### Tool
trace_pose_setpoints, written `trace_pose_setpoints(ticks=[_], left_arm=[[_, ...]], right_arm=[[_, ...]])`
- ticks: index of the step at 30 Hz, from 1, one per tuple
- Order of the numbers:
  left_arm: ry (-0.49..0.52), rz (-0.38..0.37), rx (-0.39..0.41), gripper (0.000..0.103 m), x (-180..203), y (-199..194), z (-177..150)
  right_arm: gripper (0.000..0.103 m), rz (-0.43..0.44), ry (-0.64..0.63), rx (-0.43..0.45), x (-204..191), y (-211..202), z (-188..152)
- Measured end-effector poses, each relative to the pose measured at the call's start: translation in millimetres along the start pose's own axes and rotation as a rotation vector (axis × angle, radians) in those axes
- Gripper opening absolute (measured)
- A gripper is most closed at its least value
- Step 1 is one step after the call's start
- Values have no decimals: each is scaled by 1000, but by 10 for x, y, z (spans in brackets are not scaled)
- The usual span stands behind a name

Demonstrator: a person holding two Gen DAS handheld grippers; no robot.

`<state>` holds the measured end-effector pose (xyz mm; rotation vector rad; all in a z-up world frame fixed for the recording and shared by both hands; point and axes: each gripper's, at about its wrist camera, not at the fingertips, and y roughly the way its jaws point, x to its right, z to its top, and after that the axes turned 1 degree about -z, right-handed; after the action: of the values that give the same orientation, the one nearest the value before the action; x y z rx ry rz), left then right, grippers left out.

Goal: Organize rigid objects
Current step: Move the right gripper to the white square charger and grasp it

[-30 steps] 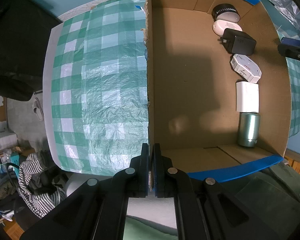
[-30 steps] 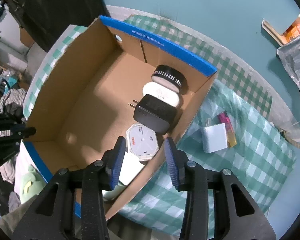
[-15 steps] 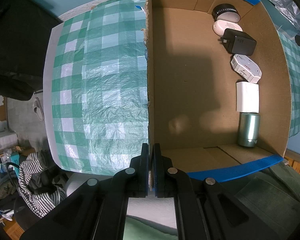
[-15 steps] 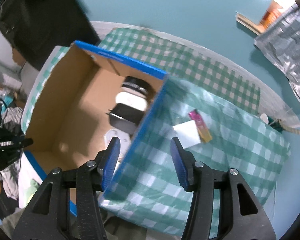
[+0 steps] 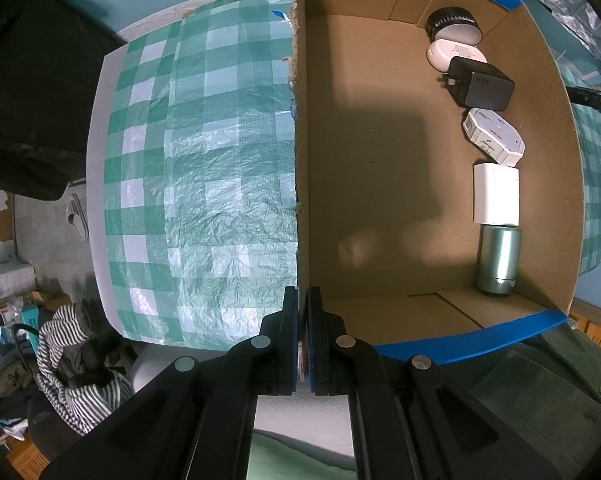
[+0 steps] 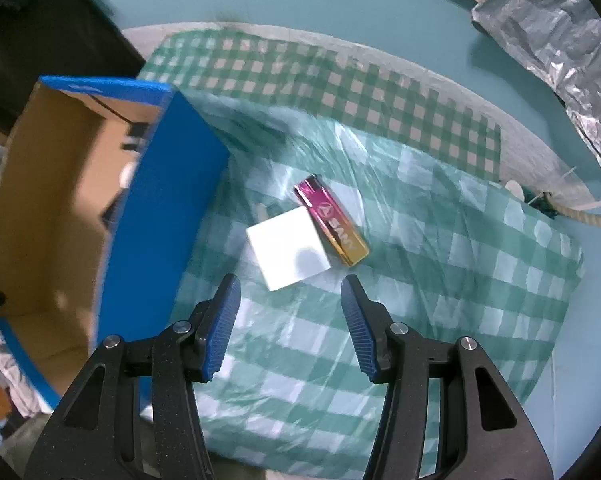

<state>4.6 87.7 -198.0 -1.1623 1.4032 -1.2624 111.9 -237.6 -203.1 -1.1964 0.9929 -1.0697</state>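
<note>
Left claw point(image 5: 303, 340) is clamped on the near wall of the box point(image 5: 300, 160), one pad outside and one inside, pinning the cardboard. Inside the box, along the wall far from this claw, a row sits end to end: black round tin point(image 5: 452, 22), white oval case point(image 5: 448, 54), black charger point(image 5: 482, 88), white octagonal puck point(image 5: 494, 140), white block point(image 5: 495, 194), green can point(image 5: 497, 260). Right claw point(image 6: 290, 320) stands with its jaws apart and empty; they have just been opening, nothing between them. It hangs over the checked cloth point(image 6: 420, 280) on the bench, outside the box's blue wall, which lies to its left. Directly ahead of the jaw gap lies a white cube point(image 6: 286, 252); touching the cube's far right edge is a pink-and-gold bar point(image 6: 332, 226), set at an angle. Judgement: next step is picking the cube. Risks: the jaw gap looks only slightly wider than the cube, so an off-centre descent could land a pad on top and shove it. The bar touches the cube, so a pad sliding down that side may catch it, drag it or wedge both. The cloth is thin and wrinkled; pads scraping it may bunch it and shift both items. Cube faces look smooth; a shallow pinch could slip.
</note>
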Motion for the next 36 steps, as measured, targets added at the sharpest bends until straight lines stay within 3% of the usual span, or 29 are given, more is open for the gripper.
trace_pose_setpoints(ticks=[18,36], left_arm=[[-17,-3,-8,4,-36,2,-27],[-20,-2,-10,4,-30,-1,-19]], right_arm=[[54,-42,-133,-54,-147,517,105],[50,-38,-104,-122,-181,641,70]])
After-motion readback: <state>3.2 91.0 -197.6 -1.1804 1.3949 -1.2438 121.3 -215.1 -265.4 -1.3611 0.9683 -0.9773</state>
